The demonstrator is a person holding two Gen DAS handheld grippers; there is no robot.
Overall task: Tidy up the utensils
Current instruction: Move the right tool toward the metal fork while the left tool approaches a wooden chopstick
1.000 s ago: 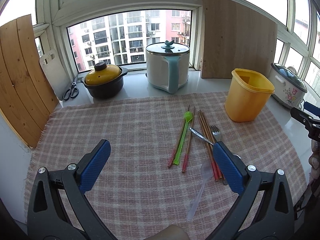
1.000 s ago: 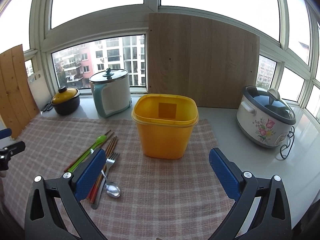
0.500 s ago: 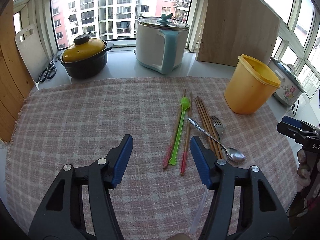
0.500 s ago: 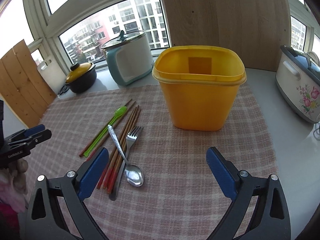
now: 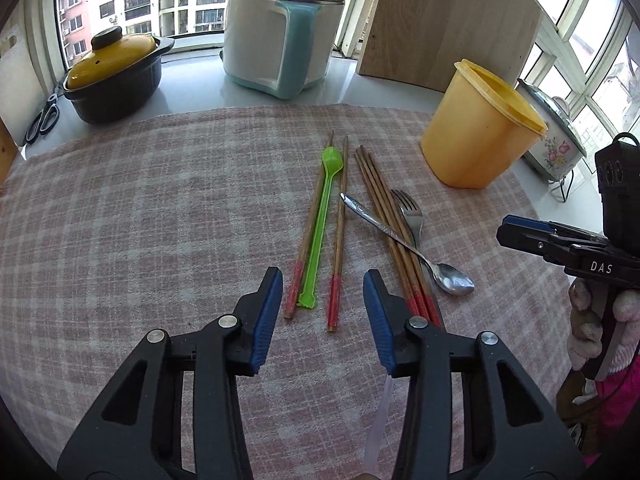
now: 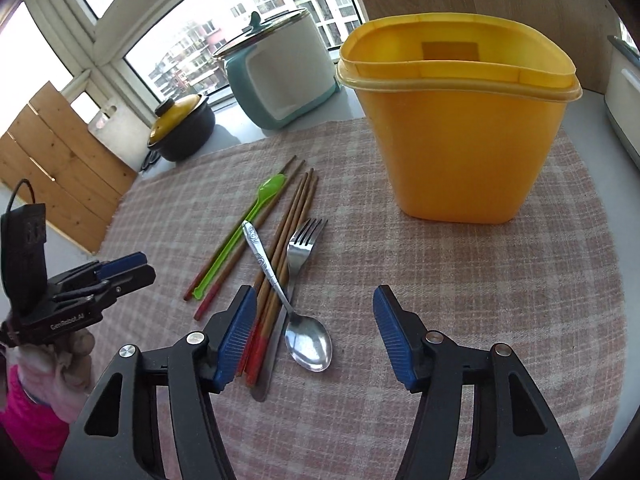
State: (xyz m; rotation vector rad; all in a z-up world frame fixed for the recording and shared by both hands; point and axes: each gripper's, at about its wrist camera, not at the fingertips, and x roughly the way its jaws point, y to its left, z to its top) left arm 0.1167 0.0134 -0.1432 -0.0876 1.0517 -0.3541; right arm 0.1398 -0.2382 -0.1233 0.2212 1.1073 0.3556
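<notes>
Utensils lie on a checked cloth (image 5: 140,220): a green plastic spoon (image 5: 320,224) between two red-tipped chopsticks (image 5: 340,220), then a chopstick bundle (image 5: 388,216), a fork (image 5: 410,212) and a metal spoon (image 6: 308,344) lying across them. A yellow container (image 6: 460,140) stands behind them, empty. My left gripper (image 5: 323,280) hovers over the near ends of the green spoon and its chopsticks; its jaws are closing without touching them. My right gripper (image 6: 314,296) hangs over the metal spoon's bowl, its jaws also closing and gripping nothing. A clear plastic spoon (image 5: 378,420) shows under the left gripper.
At the back stand a black pot with a yellow lid (image 5: 116,76), a white and teal cooker (image 5: 280,32), scissors (image 5: 42,118) and a wooden board (image 5: 448,20). A floral rice cooker (image 5: 552,148) sits right of the container. Wooden planks (image 6: 60,160) lean at the left.
Both grippers have dropped and tipped down toward the utensils, which now look larger and closer. Both pairs of jaws have narrowed, the left more than the right.
</notes>
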